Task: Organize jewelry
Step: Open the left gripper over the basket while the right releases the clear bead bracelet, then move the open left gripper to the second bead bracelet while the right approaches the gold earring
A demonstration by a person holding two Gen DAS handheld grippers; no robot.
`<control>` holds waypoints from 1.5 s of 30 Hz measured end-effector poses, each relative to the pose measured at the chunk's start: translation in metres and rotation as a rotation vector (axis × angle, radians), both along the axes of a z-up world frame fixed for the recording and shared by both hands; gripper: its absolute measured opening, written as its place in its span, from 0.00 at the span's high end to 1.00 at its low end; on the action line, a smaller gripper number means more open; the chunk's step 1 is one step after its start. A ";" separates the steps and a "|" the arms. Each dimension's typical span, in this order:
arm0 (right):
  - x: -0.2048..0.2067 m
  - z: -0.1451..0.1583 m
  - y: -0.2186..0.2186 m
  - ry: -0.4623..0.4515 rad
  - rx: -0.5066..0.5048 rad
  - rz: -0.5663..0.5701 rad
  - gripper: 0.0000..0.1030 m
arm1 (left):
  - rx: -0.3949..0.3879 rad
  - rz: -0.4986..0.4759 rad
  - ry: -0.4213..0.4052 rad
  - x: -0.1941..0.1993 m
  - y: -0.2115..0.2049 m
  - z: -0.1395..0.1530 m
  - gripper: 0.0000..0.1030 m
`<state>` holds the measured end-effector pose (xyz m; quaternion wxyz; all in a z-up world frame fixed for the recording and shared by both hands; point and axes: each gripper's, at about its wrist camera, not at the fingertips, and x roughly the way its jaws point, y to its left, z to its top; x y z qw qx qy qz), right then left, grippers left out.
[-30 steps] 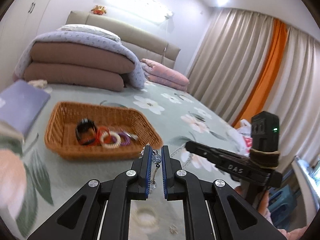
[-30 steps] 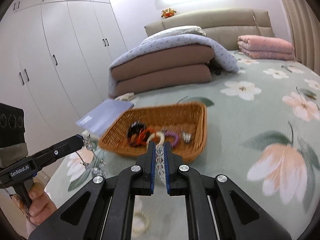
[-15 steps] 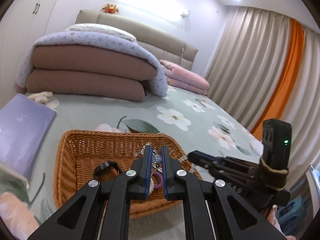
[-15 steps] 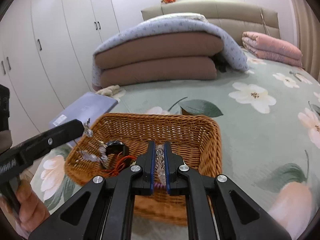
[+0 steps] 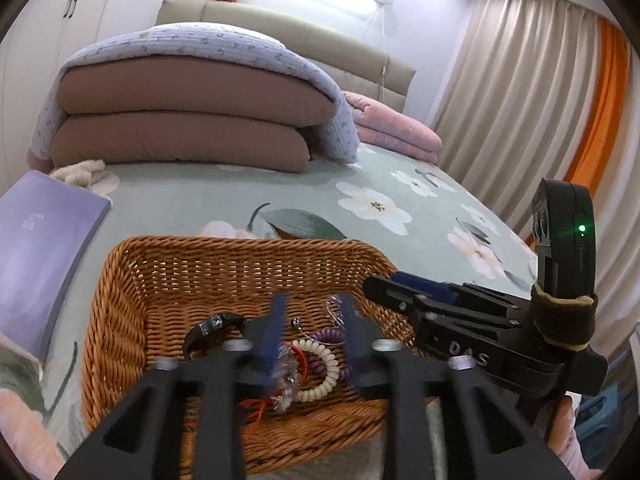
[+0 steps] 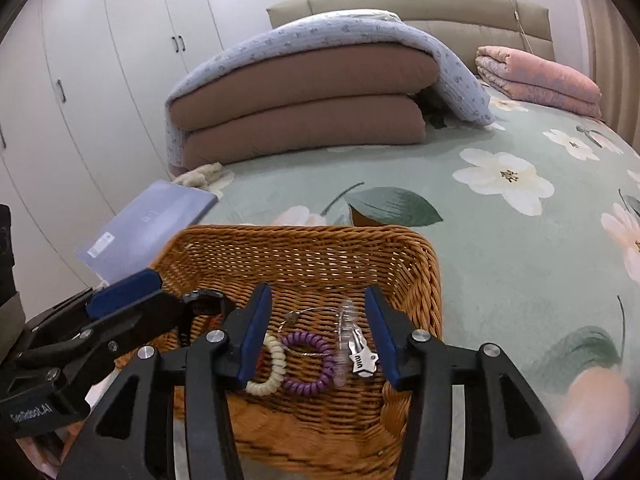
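**Drop into the basket**

Both your tools, left tool (image 5: 310,340) and right tool (image 6: 316,334), have just been opening over the wicker basket (image 6: 420,248) on the bed; nothing is pinched now. The clear beaded strand (image 6: 345,332) is falling onto the pieces inside. Next, I'd judge, lift clear and look for whatever jewelry remains outside.

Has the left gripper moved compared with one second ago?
Yes. The left gripper has come forward over the basket, which earlier lay ahead of it on the bed. Its jaws have just been opening, with nothing pressed between them.
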<state>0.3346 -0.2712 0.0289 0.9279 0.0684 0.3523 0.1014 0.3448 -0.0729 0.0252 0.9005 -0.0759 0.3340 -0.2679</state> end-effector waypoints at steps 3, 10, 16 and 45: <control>-0.014 0.007 0.002 0.004 -0.005 0.015 0.50 | -0.004 0.006 -0.034 -0.008 0.003 0.007 0.46; -0.068 0.014 0.014 0.010 -0.043 0.084 0.50 | -0.033 -0.019 -0.062 -0.044 0.015 0.028 0.46; -0.122 0.004 0.029 0.064 -0.070 0.178 0.50 | 0.010 -0.034 -0.071 -0.097 0.026 0.028 0.46; -0.273 -0.084 0.039 0.222 -0.081 0.237 0.60 | 0.063 -0.057 0.292 -0.189 0.022 -0.077 0.50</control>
